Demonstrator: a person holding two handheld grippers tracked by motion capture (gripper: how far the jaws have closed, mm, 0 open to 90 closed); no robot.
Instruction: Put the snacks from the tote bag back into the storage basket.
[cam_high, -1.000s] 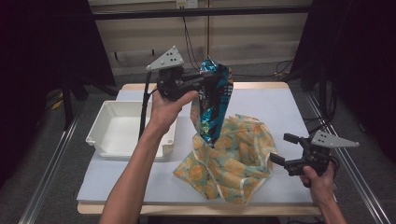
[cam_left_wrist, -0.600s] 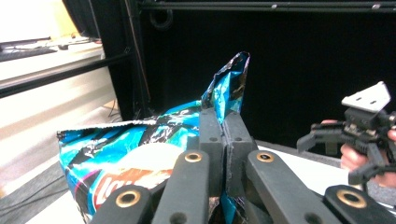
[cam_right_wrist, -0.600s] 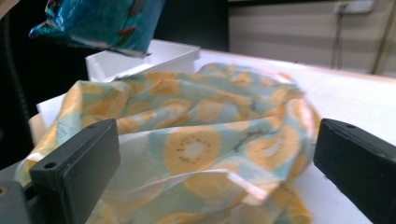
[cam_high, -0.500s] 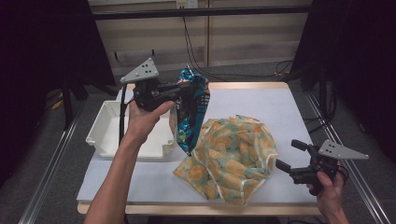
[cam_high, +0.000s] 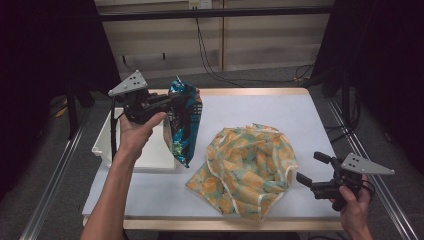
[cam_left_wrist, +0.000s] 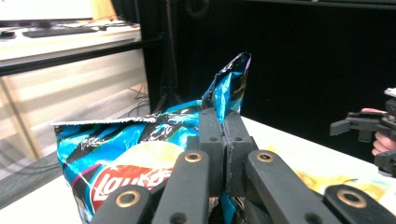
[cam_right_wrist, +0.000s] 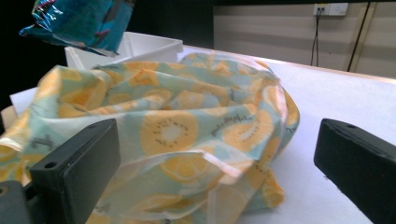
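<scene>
While the left gripper (cam_high: 167, 102) pinches it with jaws pressed together on its upper edge, the chip bag (cam_high: 184, 122) hangs in the air with its long axis close to upright, torn top toward the far side and bottom corner pointing down at the tabletop (cam_high: 260, 112). The bag hangs left of centre, just right of the white tray (cam_high: 102, 145), its lower tip above the tray's near right corner. In the left gripper view the jaws meet on the crumpled foil of the bag (cam_left_wrist: 140, 154), one torn corner sticking up past them. The right gripper (cam_high: 312, 172) sits low at the near right, jaws spread with nothing between them, facing the fruit-print cloth (cam_high: 247, 167) that lies bunched on the tabletop near centre. In the right gripper view the cloth (cam_right_wrist: 177, 135) lies just beyond the open jaws.
</scene>
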